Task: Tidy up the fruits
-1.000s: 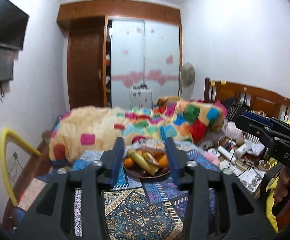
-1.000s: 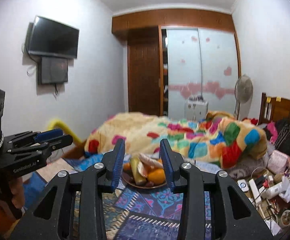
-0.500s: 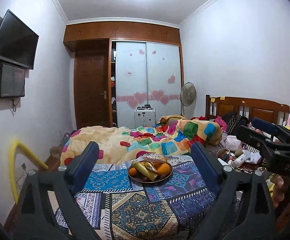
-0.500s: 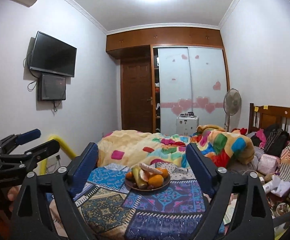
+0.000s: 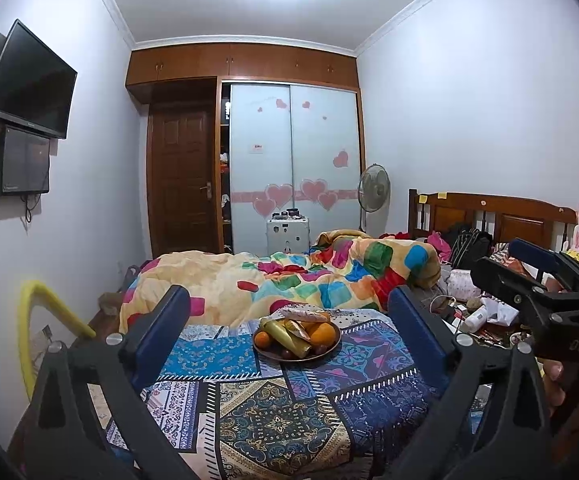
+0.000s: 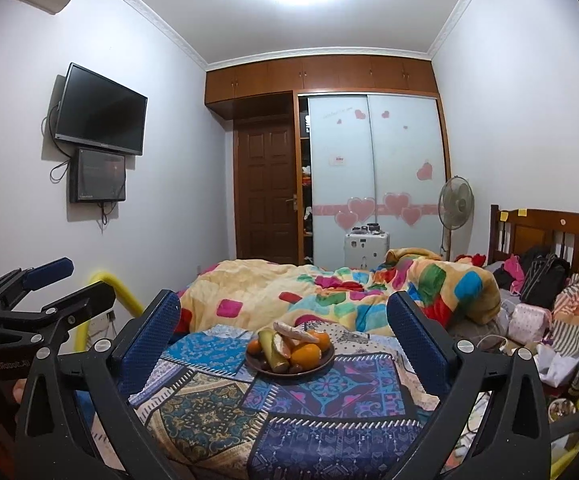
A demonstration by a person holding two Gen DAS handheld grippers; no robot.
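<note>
A brown plate (image 5: 321,354) of fruit stands on a patterned cloth (image 5: 281,412) ahead of both grippers. It holds oranges (image 5: 323,334), a yellow-green banana (image 5: 287,338) and small dark fruits. The plate also shows in the right wrist view (image 6: 317,364) with an orange (image 6: 305,354) and a banana (image 6: 271,350). My left gripper (image 5: 289,336) is wide open and empty, well short of the plate. My right gripper (image 6: 285,340) is wide open and empty too. Each gripper shows at the side of the other's view.
A crumpled colourful blanket (image 5: 289,280) lies on the bed behind the cloth. Clutter of bags and bottles (image 6: 549,328) fills the right side by the wooden headboard (image 5: 497,216). A yellow curved tube (image 5: 41,312) stands at the left wall.
Both grippers have opened from nearly shut to wide open and tilted up and back, so the plate now looks farther off and more of the room shows.
</note>
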